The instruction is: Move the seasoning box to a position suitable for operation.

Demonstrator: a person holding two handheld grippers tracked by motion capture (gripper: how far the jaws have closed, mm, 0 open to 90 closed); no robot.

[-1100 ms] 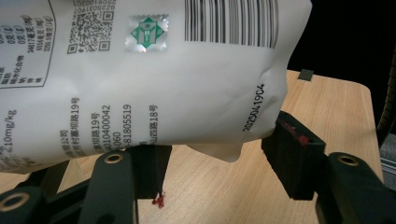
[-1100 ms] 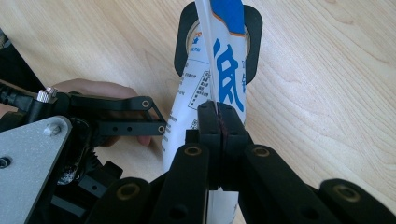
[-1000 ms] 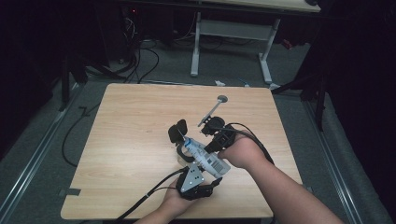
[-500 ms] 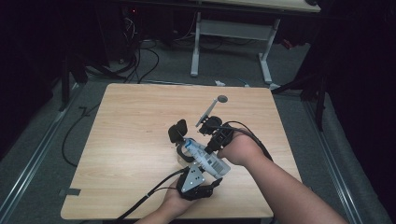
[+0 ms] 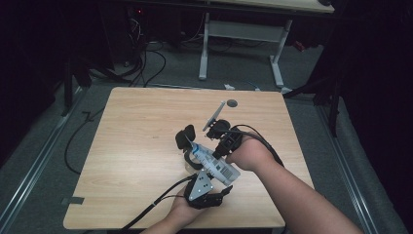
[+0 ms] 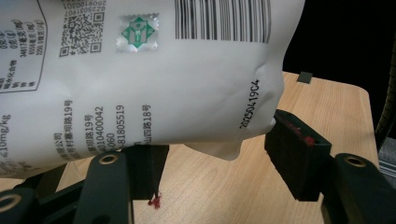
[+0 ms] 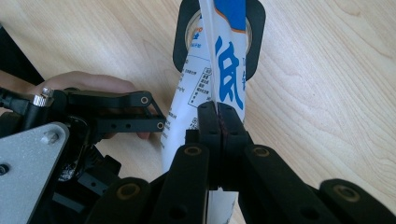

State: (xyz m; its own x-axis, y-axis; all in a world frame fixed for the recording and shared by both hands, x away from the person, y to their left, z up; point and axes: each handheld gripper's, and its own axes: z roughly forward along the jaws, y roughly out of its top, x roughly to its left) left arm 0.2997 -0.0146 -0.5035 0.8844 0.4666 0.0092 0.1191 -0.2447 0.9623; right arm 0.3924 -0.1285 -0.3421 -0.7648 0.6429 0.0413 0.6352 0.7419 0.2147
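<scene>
- Evidently, the left gripper [image 5: 191, 146] cradled the white pouch [image 5: 213, 165] near the table's [image 5: 136, 126] front edge; its jaws had just been opening, the pouch between them, so whether they gripped cannot be told.
- At about two o'clock from it, the right gripper [image 7: 218, 122] was clenched on the pouch's flat seam, probably steadying it.
- The pouch's far end met a black-rimmed cup [image 7: 183, 35], seemingly for pouring.
- Toward twelve o'clock lay a small dark disc [image 5: 232, 103], untouched.

High cam looks down on table [image 5: 136, 146]; gripper cams close-up; all share pouch [image 5: 214, 165].
</scene>
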